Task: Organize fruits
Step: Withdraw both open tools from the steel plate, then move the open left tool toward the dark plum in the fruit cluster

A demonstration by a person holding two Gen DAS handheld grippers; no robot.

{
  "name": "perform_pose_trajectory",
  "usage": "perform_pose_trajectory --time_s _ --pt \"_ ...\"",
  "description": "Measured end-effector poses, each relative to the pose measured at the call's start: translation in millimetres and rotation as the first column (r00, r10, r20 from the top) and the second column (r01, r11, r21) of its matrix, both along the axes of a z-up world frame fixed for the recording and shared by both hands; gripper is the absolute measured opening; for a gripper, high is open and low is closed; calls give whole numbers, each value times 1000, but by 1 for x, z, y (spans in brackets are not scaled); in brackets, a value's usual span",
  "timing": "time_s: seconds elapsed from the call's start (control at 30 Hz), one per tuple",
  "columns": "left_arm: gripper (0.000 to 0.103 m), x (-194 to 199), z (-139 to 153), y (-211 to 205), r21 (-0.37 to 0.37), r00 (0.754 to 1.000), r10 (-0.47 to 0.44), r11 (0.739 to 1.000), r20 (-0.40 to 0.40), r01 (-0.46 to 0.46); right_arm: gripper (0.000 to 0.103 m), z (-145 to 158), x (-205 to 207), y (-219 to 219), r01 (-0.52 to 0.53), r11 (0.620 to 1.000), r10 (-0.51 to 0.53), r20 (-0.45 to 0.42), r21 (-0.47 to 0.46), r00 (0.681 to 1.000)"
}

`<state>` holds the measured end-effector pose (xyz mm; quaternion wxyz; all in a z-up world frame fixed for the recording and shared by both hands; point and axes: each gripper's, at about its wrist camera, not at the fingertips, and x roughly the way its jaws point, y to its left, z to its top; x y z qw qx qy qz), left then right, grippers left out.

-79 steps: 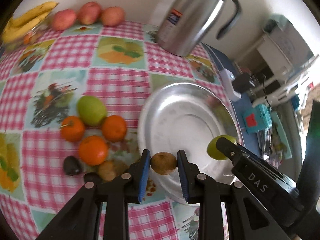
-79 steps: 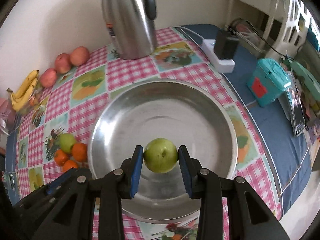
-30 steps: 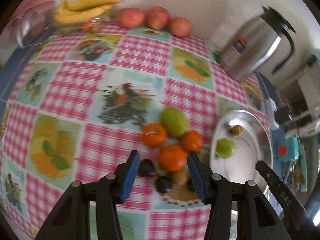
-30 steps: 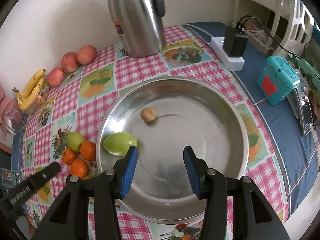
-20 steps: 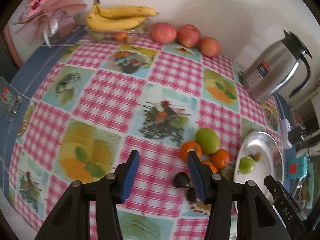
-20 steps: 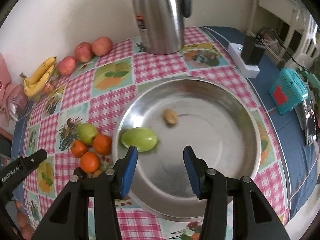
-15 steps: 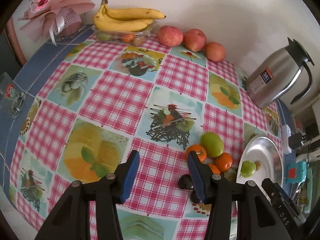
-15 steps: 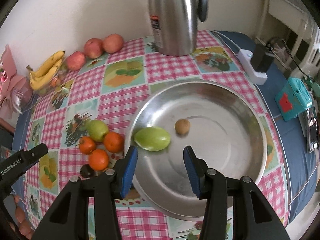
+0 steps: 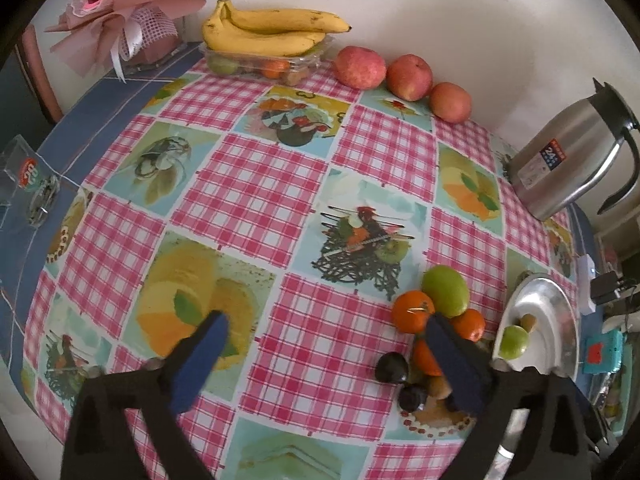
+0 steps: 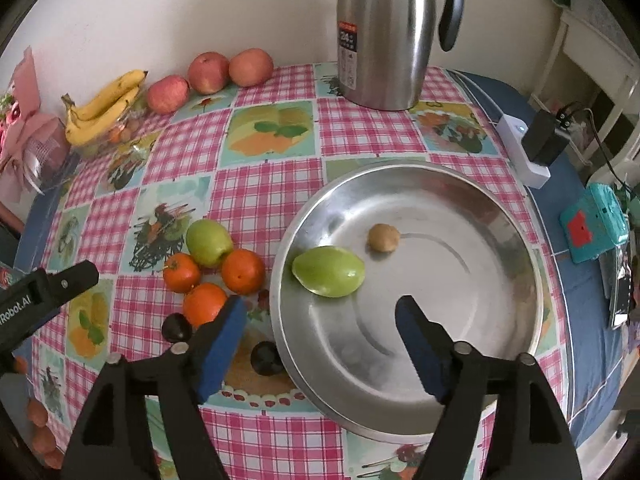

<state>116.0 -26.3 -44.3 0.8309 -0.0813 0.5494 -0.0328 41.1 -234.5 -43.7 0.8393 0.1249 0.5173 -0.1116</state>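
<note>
Both grippers hang above a table covered with a pink checked cloth [image 10: 256, 196]. The left gripper [image 9: 326, 360] has its blue-padded jaws spread wide and holds nothing; it hangs over the cloth, with the loose fruit cluster beside its right-hand finger. The right gripper [image 10: 318, 338] is likewise spread wide and empty, one finger over the near rim of the metal bowl [image 10: 496, 208] and the other over the bowl's interior. Inside the bowl lie a green fruit [image 10: 329, 271] near the left wall and, just beyond it but apart, a small brown fruit [image 10: 383, 237]. On the cloth, just left of the bowl, a green apple [image 10: 209, 241] touches three oranges [image 10: 242, 271], with two dark plums [image 10: 176, 328] nearer the camera. Along the wall stand three red apples [image 10: 208, 72], a bunch of bananas [image 10: 104, 106] on a clear tray, and a steel thermos jug [image 10: 386, 32].
</note>
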Motion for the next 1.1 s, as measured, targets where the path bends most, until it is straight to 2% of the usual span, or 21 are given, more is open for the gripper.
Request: perform_pose_trajectory --time_s 0.13,0.17,0.47,0.73,1.1 --pt "103 0 -1 4 7 1000 15 1000 12 -15 98 -1 1 3 -17 1000 17 12 -3 1000" --pt "103 0 -1 5 6 1000 18 1000 17 -18 100 -2 2 4 -18 1000 18 8 -12 1000" --pt "103 -3 6 9 24 997 13 1000 79 -15 100 9 0 12 -38 999 39 84 -17 996" --pt "103 -14 7 9 42 994 -11 999 110 6 100 12 2 27 -56 998 54 90 19 994" --pt "103 -17 1 24 -12 993 45 999 110 -44 100 -2 6 46 -17 997 18 -7 70 1000"
